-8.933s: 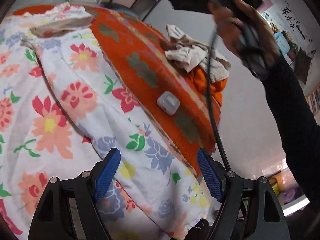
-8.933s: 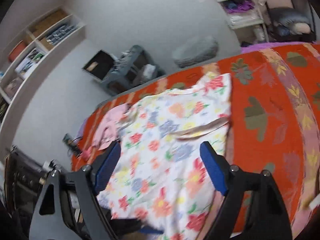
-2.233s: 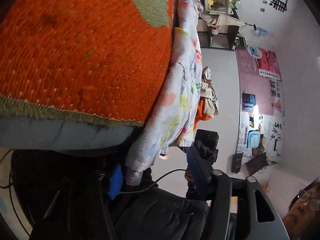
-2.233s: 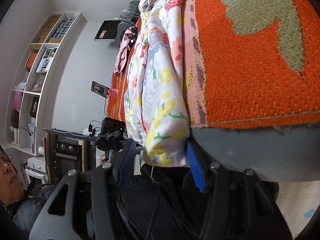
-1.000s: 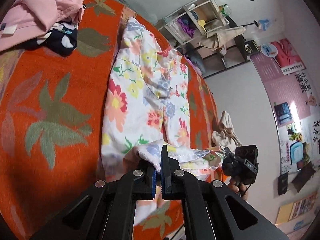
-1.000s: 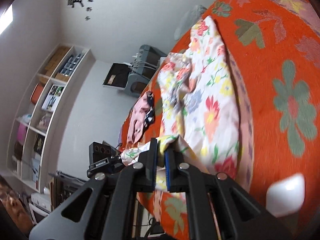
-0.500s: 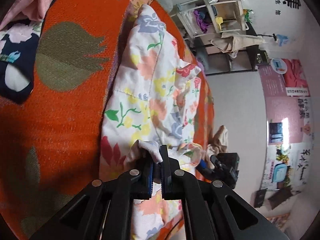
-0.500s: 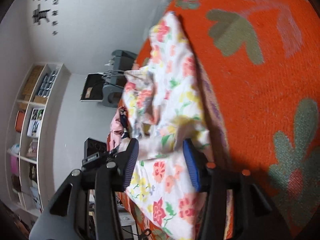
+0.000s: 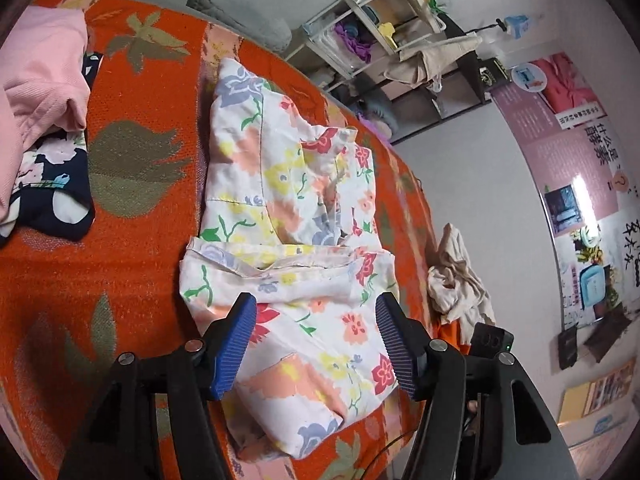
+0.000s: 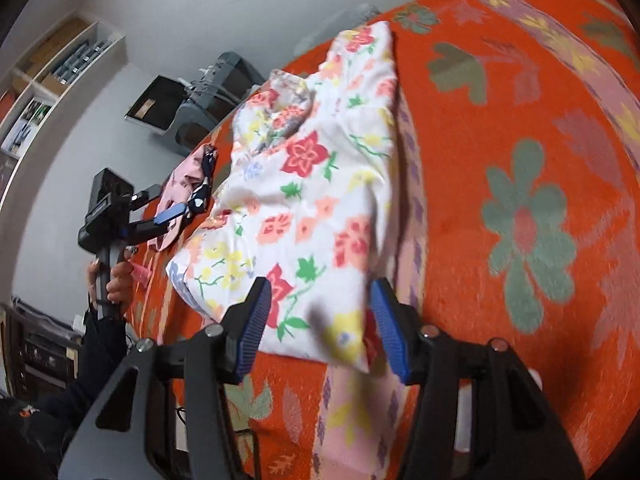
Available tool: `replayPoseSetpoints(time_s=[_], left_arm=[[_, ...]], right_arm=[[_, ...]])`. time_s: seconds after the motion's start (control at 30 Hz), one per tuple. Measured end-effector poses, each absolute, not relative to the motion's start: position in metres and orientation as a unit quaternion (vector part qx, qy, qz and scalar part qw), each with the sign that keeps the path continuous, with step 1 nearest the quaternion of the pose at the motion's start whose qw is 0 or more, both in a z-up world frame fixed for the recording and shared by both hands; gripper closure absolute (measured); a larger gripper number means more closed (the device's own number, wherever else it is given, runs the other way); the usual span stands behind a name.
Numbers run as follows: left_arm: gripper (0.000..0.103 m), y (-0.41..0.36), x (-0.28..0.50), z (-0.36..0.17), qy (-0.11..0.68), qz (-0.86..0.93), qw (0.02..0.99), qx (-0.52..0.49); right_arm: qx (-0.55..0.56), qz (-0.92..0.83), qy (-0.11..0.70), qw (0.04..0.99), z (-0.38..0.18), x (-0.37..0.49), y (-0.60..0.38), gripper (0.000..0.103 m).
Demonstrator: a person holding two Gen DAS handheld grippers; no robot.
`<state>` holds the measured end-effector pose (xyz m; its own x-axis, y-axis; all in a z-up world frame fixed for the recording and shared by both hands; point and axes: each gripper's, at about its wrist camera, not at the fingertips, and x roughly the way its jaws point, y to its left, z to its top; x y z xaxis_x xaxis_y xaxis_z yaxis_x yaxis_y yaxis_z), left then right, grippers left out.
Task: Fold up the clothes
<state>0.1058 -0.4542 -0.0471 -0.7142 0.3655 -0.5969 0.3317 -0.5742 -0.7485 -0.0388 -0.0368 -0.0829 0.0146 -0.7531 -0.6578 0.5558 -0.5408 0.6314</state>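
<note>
Now both my claws are opening, my left gripper (image 9: 316, 340) and my right gripper (image 10: 320, 320) released above the floral garment (image 9: 296, 248), which lies folded on the orange blanket (image 9: 120, 240), its far end rumpled, with a pink garment (image 9: 36, 72) beyond, cut off at the edge.

Domestic interior, most likely a lived-in bedroom or living room. Bed covered with an orange woven blanket (image 9: 136, 240) bearing leaf and flower motifs. Loose clothing on it: floral garment (image 9: 296, 248), pink garment (image 9: 36, 80), beige bundle (image 9: 456, 284). Open shelving unit (image 9: 400, 40) against the far wall, stuffed with fabrics and oddments. Posters (image 9: 568, 128) with printed characters on the wall. White built-in shelves (image 10: 48, 80) holding books and boxes.
</note>
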Motion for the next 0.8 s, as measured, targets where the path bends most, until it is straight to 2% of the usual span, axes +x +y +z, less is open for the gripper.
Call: replayPoseSetpoints(time_s=[0.1, 0.2, 0.37, 0.43, 0.47, 0.53, 0.6, 0.63, 0.67, 0.8], left_arm=[[0.041, -0.436, 0.143, -0.048, -0.436, 0.813, 0.003, -0.386], [0.041, -0.410, 0.172, -0.060, -0.402, 0.821, 0.011, -0.405], [0.041, -0.381, 0.174, -0.083, -0.399, 0.819, 0.044, -0.409], [0.041, -0.372, 0.164, -0.090, -0.384, 0.817, 0.044, -0.428], [0.041, -0.368, 0.159, -0.091, -0.374, 0.819, 0.046, -0.433], [0.041, -0.362, 0.155, -0.089, -0.353, 0.830, 0.055, -0.428], [0.053, -0.355, 0.152, -0.086, -0.340, 0.831, 0.073, -0.433], [0.075, -0.351, 0.151, -0.085, -0.330, 0.830, 0.079, -0.443], [0.085, -0.348, 0.150, -0.085, -0.318, 0.829, 0.081, -0.452], [0.094, -0.344, 0.152, -0.092, -0.300, 0.821, 0.079, -0.479]], right_arm=[[0.535, -0.694, -0.093, 0.473, -0.082, -0.033, -0.021, 0.050], [0.533, -0.696, -0.058, 0.478, -0.085, -0.028, -0.022, 0.050], [0.531, -0.693, -0.005, 0.488, -0.093, -0.027, -0.051, 0.050], [0.539, -0.679, 0.001, 0.498, -0.098, -0.026, -0.061, 0.066], [0.542, -0.678, 0.002, 0.497, -0.099, -0.025, -0.063, 0.096], [0.544, -0.676, -0.005, 0.497, -0.095, -0.024, -0.061, 0.099], [0.534, -0.680, -0.030, 0.502, -0.083, -0.022, -0.050, 0.099], [0.530, -0.679, -0.048, 0.505, -0.077, -0.020, -0.043, 0.099], [0.528, -0.677, -0.060, 0.509, -0.073, -0.019, -0.038, 0.100], [0.536, -0.679, -0.053, 0.500, -0.079, -0.010, -0.033, 0.100]])
